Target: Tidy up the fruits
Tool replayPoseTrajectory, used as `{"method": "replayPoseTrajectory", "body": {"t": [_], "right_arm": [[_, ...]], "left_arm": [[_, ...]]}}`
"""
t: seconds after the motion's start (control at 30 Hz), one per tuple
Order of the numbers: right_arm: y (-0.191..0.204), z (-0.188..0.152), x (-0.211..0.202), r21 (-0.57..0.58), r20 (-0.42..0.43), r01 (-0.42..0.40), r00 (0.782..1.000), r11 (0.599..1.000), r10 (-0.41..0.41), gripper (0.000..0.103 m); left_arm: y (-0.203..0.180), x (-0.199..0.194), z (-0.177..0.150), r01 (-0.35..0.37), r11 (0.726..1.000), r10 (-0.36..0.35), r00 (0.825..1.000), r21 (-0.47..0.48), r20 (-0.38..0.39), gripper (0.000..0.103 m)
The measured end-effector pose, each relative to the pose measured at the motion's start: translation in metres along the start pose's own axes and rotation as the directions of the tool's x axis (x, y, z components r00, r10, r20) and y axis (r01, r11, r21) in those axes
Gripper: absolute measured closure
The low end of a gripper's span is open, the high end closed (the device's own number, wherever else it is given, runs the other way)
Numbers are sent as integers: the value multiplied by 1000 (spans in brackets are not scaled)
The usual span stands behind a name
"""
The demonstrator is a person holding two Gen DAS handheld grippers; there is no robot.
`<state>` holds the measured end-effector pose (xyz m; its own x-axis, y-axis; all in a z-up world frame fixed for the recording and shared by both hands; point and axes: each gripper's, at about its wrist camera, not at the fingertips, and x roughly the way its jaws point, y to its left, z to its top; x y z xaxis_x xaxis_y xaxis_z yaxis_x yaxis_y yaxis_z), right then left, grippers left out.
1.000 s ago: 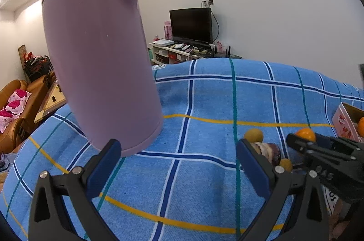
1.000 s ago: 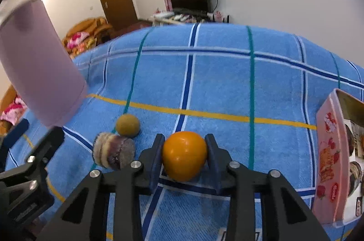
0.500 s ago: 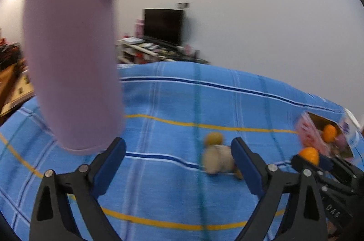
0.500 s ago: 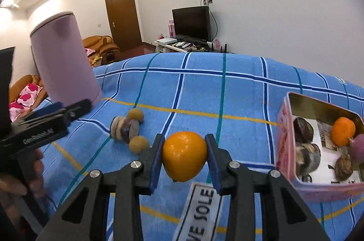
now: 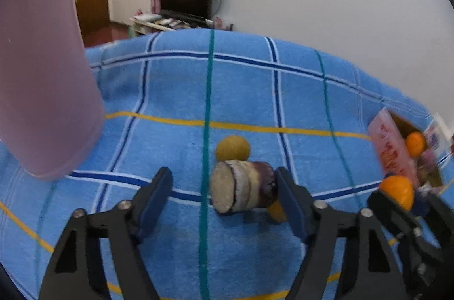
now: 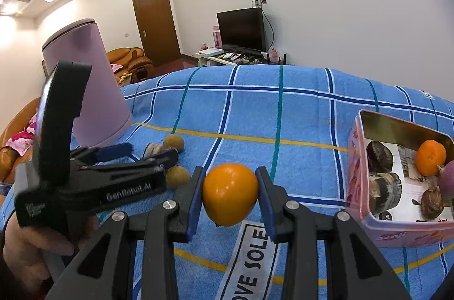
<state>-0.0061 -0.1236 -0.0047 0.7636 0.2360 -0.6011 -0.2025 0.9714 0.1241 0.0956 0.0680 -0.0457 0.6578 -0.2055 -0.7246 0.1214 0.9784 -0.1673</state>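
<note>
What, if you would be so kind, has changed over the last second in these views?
The left claw swung from the pink kettle to the purple cut piece, its jaws closing around it. The right claw lifted its orange toward the tin, grip unchanged.

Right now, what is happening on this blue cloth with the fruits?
A person is sorting fruit with two handheld grippers. The right gripper is shut on an orange, held above the blue cloth beside the pink tin, which already holds an orange and several dark pieces. The left gripper has just been closing its jaws around a purple cut piece lying on the cloth; the left pad stands clear of it. Two small yellow-brown fruits lie next to it.
</note>
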Motion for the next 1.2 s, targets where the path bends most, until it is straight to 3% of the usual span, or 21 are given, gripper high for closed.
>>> {"method": "replayPoseTrajectory", "body": {"t": [0.13,0.3,0.47,0.6,0.77,0.9,1.2], "right_arm": [[2,0,2,-2,-4,-1,1000,1000,1,65],[5,0,2,-2,-4,6,1000,1000,-6,65],[5,-2,1,-4,5,17,1000,1000,-17,65],[4,-2,-2,-2,21,11,1000,1000,-11,65],[15,-2,-15,-64,103,51,994,997,-44,65],[26,-4,-23,-126,150,91,986,988,-72,65],[28,-8,-28,-148,148,87,987,985,-65,65]], "left_arm": [[-3,-4,0,63,998,-63,998,23,11,55],[-4,5,3,51,999,-51,998,-4,-28,56],[4,-1,4,74,997,-74,997,-33,-3,62],[20,-28,-2,27,997,-19,993,-67,119,65],[26,-58,-8,-98,993,111,963,-66,246,65],[21,-60,-13,-120,991,129,960,-50,247,65],[-11,-74,-28,-168,986,161,948,3,273,65]]}}
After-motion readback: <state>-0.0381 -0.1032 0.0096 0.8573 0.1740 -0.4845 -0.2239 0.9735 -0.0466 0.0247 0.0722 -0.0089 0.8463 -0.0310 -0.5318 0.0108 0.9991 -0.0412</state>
